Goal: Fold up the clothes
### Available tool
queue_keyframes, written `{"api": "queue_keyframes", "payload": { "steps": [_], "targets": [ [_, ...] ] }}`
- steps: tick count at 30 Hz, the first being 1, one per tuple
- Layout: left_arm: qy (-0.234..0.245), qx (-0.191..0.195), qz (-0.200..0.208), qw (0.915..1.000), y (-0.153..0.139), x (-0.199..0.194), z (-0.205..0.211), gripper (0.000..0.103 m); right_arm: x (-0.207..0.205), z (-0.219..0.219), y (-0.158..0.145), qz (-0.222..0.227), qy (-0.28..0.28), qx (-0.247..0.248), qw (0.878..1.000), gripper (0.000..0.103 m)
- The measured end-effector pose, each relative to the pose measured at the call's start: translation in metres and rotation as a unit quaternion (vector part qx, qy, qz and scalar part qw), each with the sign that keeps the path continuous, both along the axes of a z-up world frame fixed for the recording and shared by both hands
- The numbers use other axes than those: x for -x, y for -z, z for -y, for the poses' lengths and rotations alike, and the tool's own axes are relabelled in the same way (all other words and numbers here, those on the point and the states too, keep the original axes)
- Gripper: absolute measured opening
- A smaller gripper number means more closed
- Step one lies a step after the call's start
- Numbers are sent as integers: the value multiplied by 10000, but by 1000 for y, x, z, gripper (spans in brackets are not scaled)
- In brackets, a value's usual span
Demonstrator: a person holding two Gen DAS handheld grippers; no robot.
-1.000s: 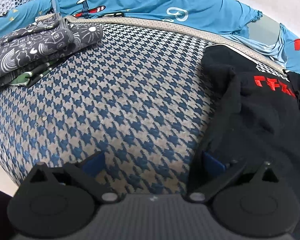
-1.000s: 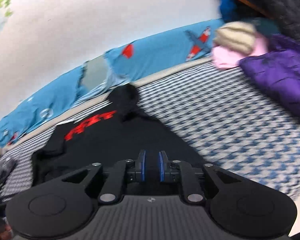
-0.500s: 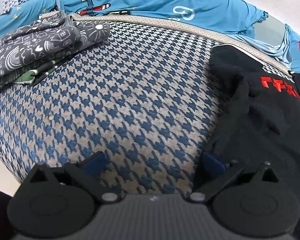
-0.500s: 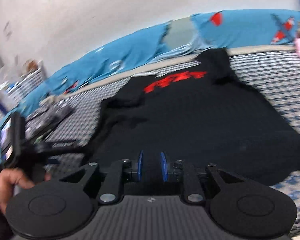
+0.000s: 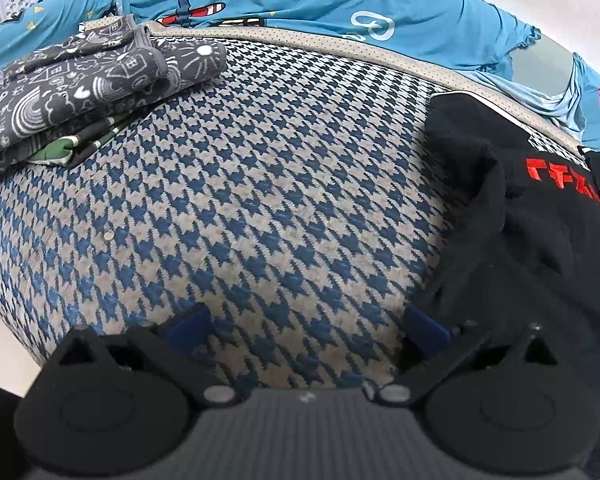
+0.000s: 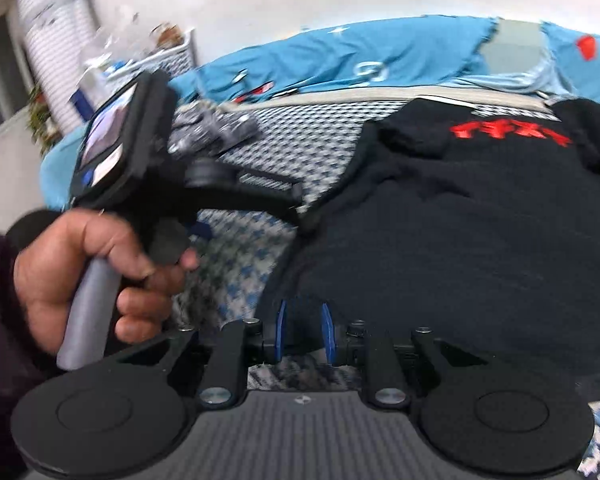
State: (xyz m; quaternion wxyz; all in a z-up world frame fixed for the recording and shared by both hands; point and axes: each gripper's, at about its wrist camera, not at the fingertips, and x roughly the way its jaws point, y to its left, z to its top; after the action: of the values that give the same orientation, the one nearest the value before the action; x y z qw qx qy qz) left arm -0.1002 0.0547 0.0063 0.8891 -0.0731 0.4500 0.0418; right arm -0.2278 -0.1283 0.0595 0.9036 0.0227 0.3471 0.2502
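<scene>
In the left wrist view, little had changed from a second before. The left claw (image 5: pixel 306 326) hung in nearly the same spot over the bed (image 5: pixel 260 184), tipped down at the checked cover. Its two blue pads stood wide apart with nothing between them. The right pad (image 5: pixel 426 330) sat just at the near edge of the black shirt (image 5: pixel 540 240), and it was hard to tell if it touched the cloth. The shirt lay spread on the right side of the bed, with its red letters (image 5: pixel 560 178) near the far edge. A pile of folded grey clothes (image 5: pixel 80 88) sat well apart, in the far left corner. So this hand was likely waiting for the other one.

In the right wrist view, a lot had changed. A second before, the right claw (image 6: pixel 304 330) looked across the shirt at a tilt, towards the far wall. Now it had swung round and come lower, level with the bed, at the shirt's near edge. Its pads (image 6: pixel 327 330) were close together but not shut, with dark cloth showing in the gap; they did not seem to press on it. The person's left hand (image 6: pixel 88 276) showed on the left, wrapped round the grey handle of the other claw. Both claws now sat along the shirt's near edge, so a fold probably came next.
</scene>
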Motion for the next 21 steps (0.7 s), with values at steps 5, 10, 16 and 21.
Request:
{"api": "queue_keyframes", "payload": {
  "steps": [5,10,16,21],
  "targets": [
    [26,32,-8,10000,0,-1,-3,103,7,-27,6,274,-385,433,9979,36],
    [19,109,-7,9999,-1,-2,-7,103,11,-52,16,592,-615,1004,9913,47],
    [4,165,2,9999,-1,-2,-11,103,7,-71,34,863,-541,1851,9774,37],
    [-40,209,50,9998,-4,-1,-16,103,3,-67,33,851,-306,1815,9792,10]
  ]
}}
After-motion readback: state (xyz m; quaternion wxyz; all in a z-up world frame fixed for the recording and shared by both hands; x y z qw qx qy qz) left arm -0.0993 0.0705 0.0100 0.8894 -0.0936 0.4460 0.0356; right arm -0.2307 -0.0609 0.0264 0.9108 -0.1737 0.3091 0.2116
